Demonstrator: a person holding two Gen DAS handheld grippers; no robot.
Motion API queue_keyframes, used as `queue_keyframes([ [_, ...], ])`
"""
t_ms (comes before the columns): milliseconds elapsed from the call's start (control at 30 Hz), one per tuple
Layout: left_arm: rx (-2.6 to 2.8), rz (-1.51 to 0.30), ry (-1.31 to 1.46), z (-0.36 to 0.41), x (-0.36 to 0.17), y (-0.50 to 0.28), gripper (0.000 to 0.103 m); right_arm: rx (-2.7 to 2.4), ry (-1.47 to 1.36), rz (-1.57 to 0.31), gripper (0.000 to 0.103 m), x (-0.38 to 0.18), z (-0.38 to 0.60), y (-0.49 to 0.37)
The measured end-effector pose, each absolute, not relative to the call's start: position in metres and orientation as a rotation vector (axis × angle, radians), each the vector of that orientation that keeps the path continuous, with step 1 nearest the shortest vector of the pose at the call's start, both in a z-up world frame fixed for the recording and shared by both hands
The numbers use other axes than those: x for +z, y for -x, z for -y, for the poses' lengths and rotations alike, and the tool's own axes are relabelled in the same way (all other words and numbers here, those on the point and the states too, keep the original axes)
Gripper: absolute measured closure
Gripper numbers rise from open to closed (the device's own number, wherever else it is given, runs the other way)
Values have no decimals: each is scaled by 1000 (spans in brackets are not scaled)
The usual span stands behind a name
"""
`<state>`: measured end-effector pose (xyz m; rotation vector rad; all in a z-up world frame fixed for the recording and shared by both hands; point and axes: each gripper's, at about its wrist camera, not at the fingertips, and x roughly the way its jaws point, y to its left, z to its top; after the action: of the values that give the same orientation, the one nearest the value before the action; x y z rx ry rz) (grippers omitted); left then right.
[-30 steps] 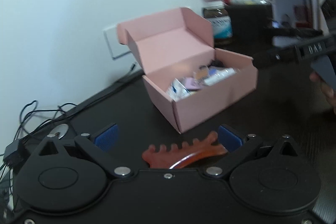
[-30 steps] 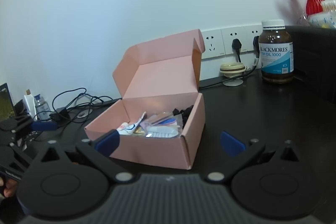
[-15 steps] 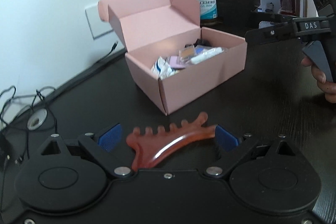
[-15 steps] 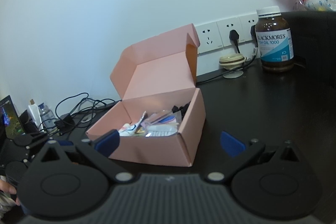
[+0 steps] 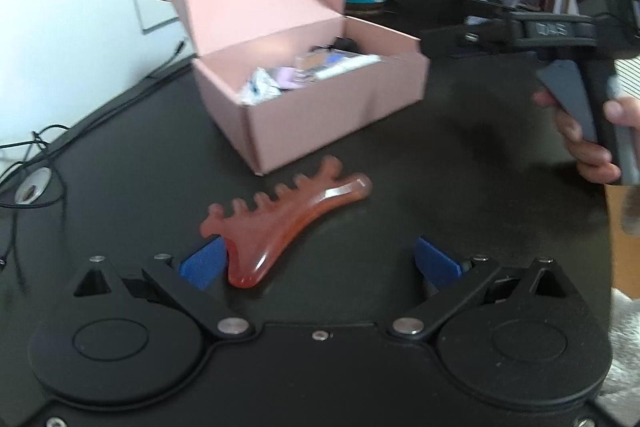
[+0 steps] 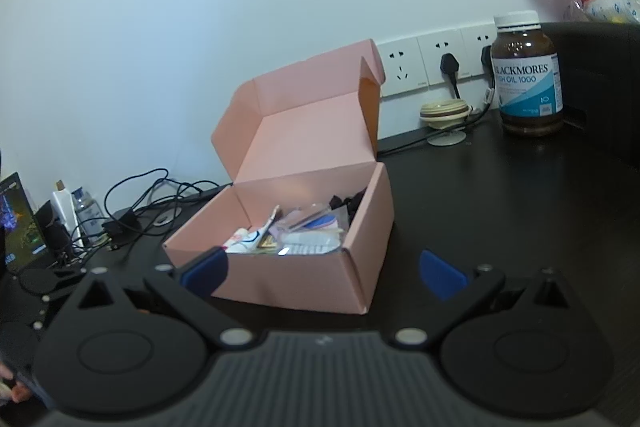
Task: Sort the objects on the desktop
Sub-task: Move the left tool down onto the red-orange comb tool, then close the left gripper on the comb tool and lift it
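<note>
Since the earlier frames the left wrist view has tipped downward, so the orange comb-shaped tool (image 5: 280, 223) is now showing whole, further up the picture, where a second ago only its toothed edge was peeking over the gripper body. The left gripper (image 5: 318, 259) is hovering low over the dark desk (image 5: 460, 187) with its jaws opening wide; the tool's broad end is lying between them, close against the left blue pad (image 5: 202, 261), though the blur makes it impossible to tell whether they are touching. The right pad is standing well clear of it.

Taking the pink box (image 5: 304, 99) as the landmark: the tool is lying flat on the desk just in front of the box's near corner, teeth pointing toward the box. The box is sitting with its lid standing up, and small packets and sachets (image 6: 288, 235) are filling it. Behind the box a brown supplement bottle (image 6: 526, 75) is standing against the wall sockets.

The right gripper (image 6: 324, 269) is idling in front of the box with its jaws spread and nothing between them; a hand (image 5: 584, 143) is holding its handle.
</note>
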<state>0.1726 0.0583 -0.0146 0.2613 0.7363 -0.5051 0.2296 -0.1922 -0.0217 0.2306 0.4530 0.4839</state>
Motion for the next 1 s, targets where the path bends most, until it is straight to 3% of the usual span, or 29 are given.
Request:
queue_keyframes([
  [367, -480, -611, -327, -43, -4, -174, 3, 484, -239, -462, 1, -23, 194, -232],
  [500, -458, -639, -306, -43, -10, -192, 22, 489, -258, -468, 1, -23, 198, -234],
  [667, -503, -697, -209, -51, -15, -206, 36, 494, -276, -471, 1, -24, 200, -234],
  [733, -493, -694, -201, -52, -14, -206, 53, 496, -278, -469, 1, -24, 201, -234],
  [833, -502, -703, -159, -55, -12, -203, 64, 497, -280, -468, 1, -24, 201, -234],
  [1000, -490, -717, -186, -52, -10, -199, 63, 496, -282, -466, 1, -24, 202, -234],
])
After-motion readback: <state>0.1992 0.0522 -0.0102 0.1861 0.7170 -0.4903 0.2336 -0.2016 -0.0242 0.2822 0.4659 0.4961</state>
